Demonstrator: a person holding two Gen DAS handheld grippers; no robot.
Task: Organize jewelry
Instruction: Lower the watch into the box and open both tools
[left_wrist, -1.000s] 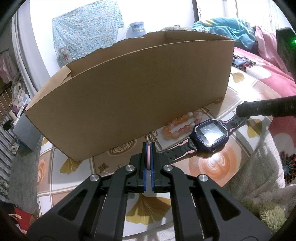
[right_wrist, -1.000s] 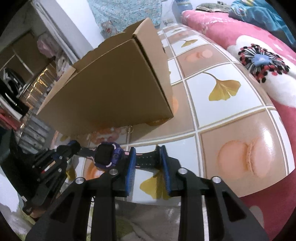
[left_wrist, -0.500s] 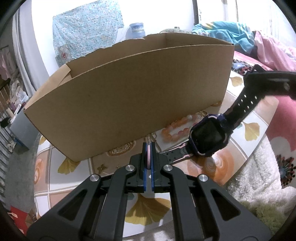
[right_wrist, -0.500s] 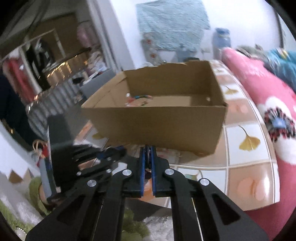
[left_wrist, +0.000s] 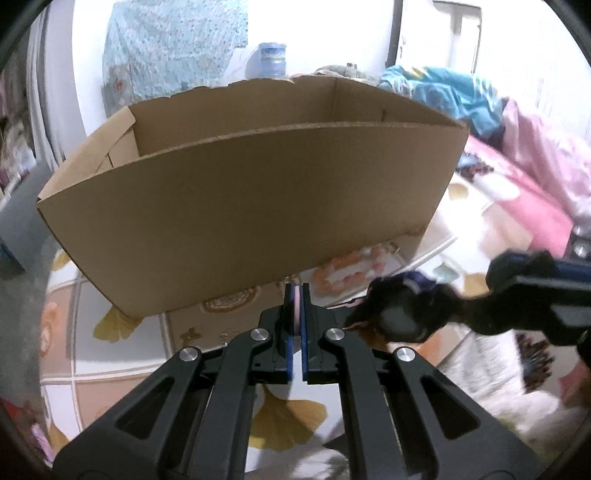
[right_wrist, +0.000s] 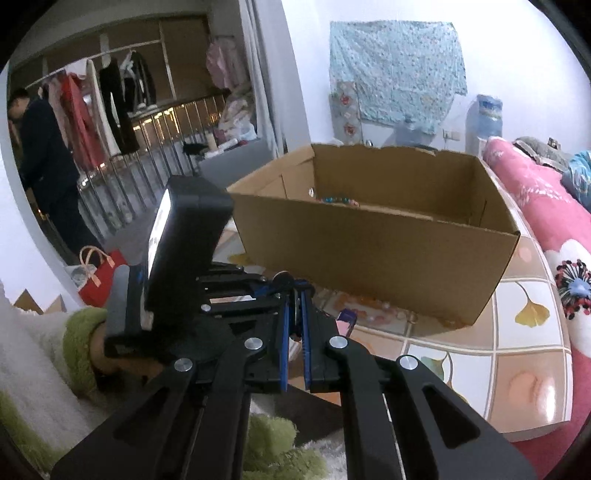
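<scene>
A dark smartwatch (left_wrist: 402, 310) with a black strap hangs in the air between my two grippers, blurred. My left gripper (left_wrist: 295, 295) is shut on one strap end, pink inside. My right gripper (right_wrist: 295, 295) is shut on the other strap end and shows at the right of the left wrist view (left_wrist: 517, 291). An open cardboard box (left_wrist: 240, 206) stands on the table just beyond; in the right wrist view the box (right_wrist: 388, 251) holds a beaded bracelet (right_wrist: 334, 200). A pink-orange bead bracelet (left_wrist: 343, 267) lies on the table by the box's front corner.
The round table (left_wrist: 122, 354) has a tiled ginkgo-leaf pattern. A bed with pink floral bedding (right_wrist: 543, 206) is to the right. A fluffy white-green sleeve (right_wrist: 44, 332) is at lower left. A person (right_wrist: 40, 162) stands by a clothes rack far left.
The watch has been lifted off the table. My right gripper closed on its strap, rose, and swung to face the box; the left stayed shut on the other strap end.
</scene>
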